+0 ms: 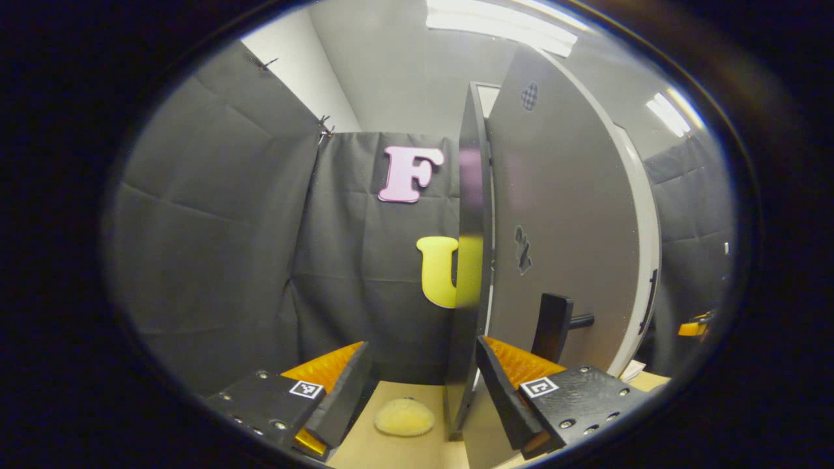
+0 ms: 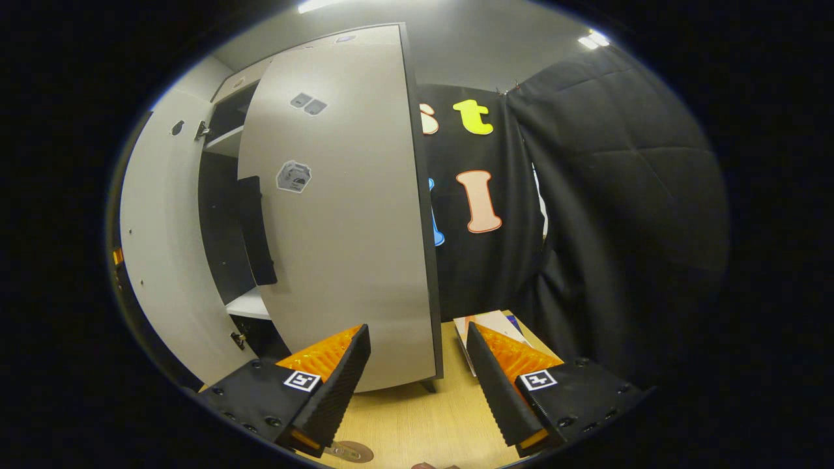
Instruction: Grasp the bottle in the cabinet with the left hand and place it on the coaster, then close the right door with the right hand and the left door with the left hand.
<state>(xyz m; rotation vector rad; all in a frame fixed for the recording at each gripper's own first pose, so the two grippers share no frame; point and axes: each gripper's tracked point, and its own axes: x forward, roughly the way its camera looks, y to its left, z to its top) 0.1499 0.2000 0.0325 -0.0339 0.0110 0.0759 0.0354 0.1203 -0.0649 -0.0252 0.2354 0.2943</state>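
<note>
The bottle cannot be made out in either view; the cabinet interior [image 2: 225, 215] is dark behind the two doors. The left gripper [image 1: 423, 391] is spread wide around the left door [image 1: 560, 221], whose edge stands between its fingers, with the pale coaster [image 1: 404, 417] just beside that edge on the table [image 1: 384, 449]. The right gripper [image 2: 417, 384] gapes wide below the right door [image 2: 345, 215], holding nothing.

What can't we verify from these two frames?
- Bottle: its place cannot be told. In the left gripper view the left door blocks the cabinet.
- Cabinet shelves: right gripper view, mostly behind the right door, interior dark.
- Round thing at the table's near edge: cut off by the left tong finger.
- Pale pad on the table: too blurred to identify.
</note>
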